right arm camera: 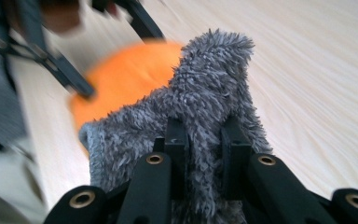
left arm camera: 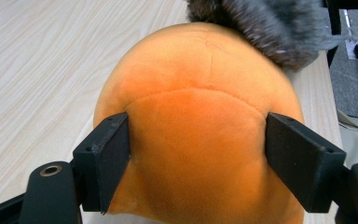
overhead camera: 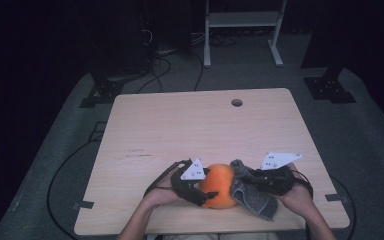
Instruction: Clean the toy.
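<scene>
An orange plush ball [overhead camera: 220,186] lies near the front edge of the light wooden table [overhead camera: 190,125]. My left gripper [overhead camera: 206,186] comes at it from the left, one pad pressed on each side of the ball [left arm camera: 200,116]. A grey fuzzy cloth [overhead camera: 254,201] drapes against the ball's right side. My right gripper [overhead camera: 245,177] is shut on a fold of that cloth [right arm camera: 205,93], which stands up between its jaws [right arm camera: 205,140]. Behind the cloth, the right gripper view shows the ball [right arm camera: 121,79] and the blurred left gripper. The cloth's edge [left arm camera: 265,28] rests over the ball's far side.
A round cable hole [overhead camera: 237,102] sits near the table's far edge. Black cables [overhead camera: 60,170] run over the grey floor at the left. A white metal frame [overhead camera: 242,30] and black stand feet [overhead camera: 330,90] are beyond the table.
</scene>
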Motion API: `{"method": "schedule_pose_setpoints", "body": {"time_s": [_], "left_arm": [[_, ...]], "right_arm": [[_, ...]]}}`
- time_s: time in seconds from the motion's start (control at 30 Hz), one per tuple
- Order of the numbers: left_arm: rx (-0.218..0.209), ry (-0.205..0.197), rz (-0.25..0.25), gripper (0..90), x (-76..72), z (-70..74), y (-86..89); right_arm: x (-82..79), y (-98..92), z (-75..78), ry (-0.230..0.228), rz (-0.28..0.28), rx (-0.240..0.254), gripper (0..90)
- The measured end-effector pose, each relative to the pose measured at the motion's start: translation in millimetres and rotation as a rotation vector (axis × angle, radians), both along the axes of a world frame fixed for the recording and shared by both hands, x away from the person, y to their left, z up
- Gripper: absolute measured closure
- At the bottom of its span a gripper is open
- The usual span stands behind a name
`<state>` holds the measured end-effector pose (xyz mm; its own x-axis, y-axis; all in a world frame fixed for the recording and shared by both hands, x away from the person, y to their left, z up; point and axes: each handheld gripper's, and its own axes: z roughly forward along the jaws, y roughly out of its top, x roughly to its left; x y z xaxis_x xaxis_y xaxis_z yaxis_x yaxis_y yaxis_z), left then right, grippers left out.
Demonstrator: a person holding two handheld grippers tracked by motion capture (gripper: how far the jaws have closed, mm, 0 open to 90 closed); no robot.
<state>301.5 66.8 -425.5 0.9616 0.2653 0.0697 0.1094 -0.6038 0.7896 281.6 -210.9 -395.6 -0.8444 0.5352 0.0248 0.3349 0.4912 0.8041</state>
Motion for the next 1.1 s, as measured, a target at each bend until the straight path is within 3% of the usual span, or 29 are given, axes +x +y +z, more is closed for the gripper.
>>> {"method": "schedule_pose_setpoints", "body": {"time_s": [0.13, 0.23, 0.3, 0.37, 0.47, 0.57, 0.63, 0.7, 0.73, 0.8, 0.9, 0.97, 1.03, 1.1], "left_arm": [[0.018, 0.026, 0.005, 23.7, 2.6, -1.9, 4.3], [0.043, 0.042, 0.013, 23.6, 4.0, -3.5, 9.2], [0.043, 0.044, 0.008, 23.1, 4.4, -1.1, 11.2], [-0.005, 0.062, 0.011, 17.5, 6.3, 5.8, 11.7], [-0.088, 0.071, 0.066, 13.3, 9.6, 13.3, 11.0], [-0.03, 0.083, 0.068, 14.0, 8.6, 4.3, 0.2], [-0.03, 0.041, 0.057, 20.4, 5.1, -0.2, -4.8], [-0.089, -0.037, 0.073, 35.5, -0.5, 6.8, -7.6], [-0.106, -0.066, 0.071, 38.6, -3.5, 11.1, -10.4], [-0.131, -0.122, 0.05, 39.8, -8.4, 15.0, -16.3], [-0.125, -0.158, 0.041, 37.6, -6.4, 9.4, -19.8], [-0.111, -0.129, 0.035, 34.4, -2.8, 6.7, -15.2], [-0.068, -0.109, 0.028, 33.4, -0.1, 3.1, -7.5], [-0.029, -0.075, 0.02, 33.2, 2.4, -2.5, 1.8]], "right_arm": [[1.8, 13.5, -2.8, -0.016, 0.027, -0.018, 75.1], [6.4, 8.5, -9.4, -0.017, -0.002, -0.038, 75.1], [9.6, 2.2, -15.8, 0.013, -0.019, -0.027, 75.3], [9.0, 0.6, -18.2, 0.028, -0.022, -0.025, 75.3], [7.1, 1.6, -16.7, 0.014, -0.02, -0.033, 75.3], [6.1, 3.0, -16.6, 0.014, -0.015, -0.03, 75.1], [5.8, 2.2, -16.2, 0.012, -0.01, -0.039, 75.1], [5.1, -0.8, -14.0, 0.009, -0.019, -0.052, 75.2], [5.1, -3.5, -12.1, 0.002, -0.028, -0.047, 75.3], [3.9, -9.6, -4.8, -0.013, -0.053, -0.018, 75.3], [1.2, -9.6, 6.8, -0.045, -0.054, 0.014, 75.6], [0.0, -2.1, 7.4, -0.04, -0.025, 0.028, 75.6], [0.2, 8.7, -0.2, -0.035, -0.001, -0.009, 75.4], [3.4, 13.0, -9.2, -0.006, 0.012, -0.003, 75.4]]}}
